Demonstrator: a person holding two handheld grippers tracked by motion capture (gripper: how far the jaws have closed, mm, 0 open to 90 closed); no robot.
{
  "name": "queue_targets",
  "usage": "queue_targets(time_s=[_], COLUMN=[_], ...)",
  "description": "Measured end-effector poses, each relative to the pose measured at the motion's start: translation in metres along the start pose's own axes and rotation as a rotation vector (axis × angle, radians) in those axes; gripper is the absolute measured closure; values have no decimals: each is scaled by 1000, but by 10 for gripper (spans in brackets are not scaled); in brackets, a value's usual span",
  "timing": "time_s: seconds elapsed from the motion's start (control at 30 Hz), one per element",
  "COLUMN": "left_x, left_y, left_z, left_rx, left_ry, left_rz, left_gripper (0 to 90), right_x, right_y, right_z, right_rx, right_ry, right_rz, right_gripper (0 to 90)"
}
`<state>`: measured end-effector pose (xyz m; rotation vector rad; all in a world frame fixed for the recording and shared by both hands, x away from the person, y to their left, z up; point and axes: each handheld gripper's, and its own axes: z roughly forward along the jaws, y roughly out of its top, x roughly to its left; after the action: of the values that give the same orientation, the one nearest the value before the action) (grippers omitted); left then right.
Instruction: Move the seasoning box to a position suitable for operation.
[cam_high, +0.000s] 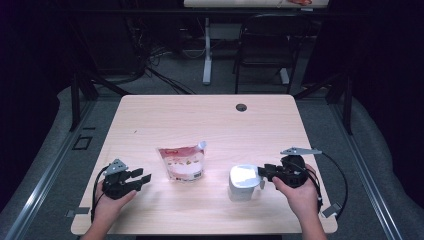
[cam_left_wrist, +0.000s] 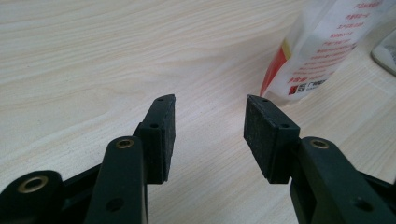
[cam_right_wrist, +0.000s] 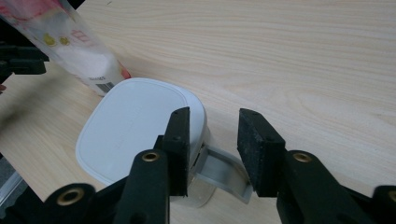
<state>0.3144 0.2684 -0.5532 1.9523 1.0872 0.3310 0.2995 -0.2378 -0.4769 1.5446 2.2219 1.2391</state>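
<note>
A red-and-white spouted pouch (cam_high: 182, 162) (cam_left_wrist: 322, 42) (cam_right_wrist: 74, 42) stands mid-table. To its right sits a white lidded container (cam_high: 242, 181) (cam_right_wrist: 135, 130) with a translucent grey handle (cam_right_wrist: 224, 172) on the side toward my right gripper. My right gripper (cam_high: 262, 172) (cam_right_wrist: 214, 126) straddles that handle: one jaw is by the lid's edge, the other is outside the handle, and I see no pad pressing. My left gripper (cam_high: 142, 176) (cam_left_wrist: 210, 116) rests low on the table left of the pouch. It is open, with only bare wood between its pads.
The wooden table (cam_high: 150, 120) has a cable hole (cam_high: 241, 107) near its far edge. Beyond it stand a black chair (cam_high: 265, 45) and another desk's white leg (cam_high: 206, 50). Dark drapes hang on both sides.
</note>
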Motion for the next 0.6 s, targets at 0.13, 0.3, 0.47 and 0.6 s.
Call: queue_targets(time_s=[0.13, 0.3, 0.47, 0.6], left_x=[0, 0, 0, 0], left_y=[0, 0, 0, 0], left_z=[0, 0, 0, 0], left_rx=[0, 8, 8, 9], left_ry=[1, -2, -1, -1], left_rz=[0, 3, 1, 2], left_gripper=[536, 536, 536, 536], right_x=[0, -2, -6, -8], right_y=[0, -3, -6, -7], right_z=[-1, 1, 5, 4], right_rx=[4, 22, 34, 32], right_ry=[-2, -30, -45, -23], right_rz=[-1, -4, -1, 23], right_gripper=[703, 733, 737, 729])
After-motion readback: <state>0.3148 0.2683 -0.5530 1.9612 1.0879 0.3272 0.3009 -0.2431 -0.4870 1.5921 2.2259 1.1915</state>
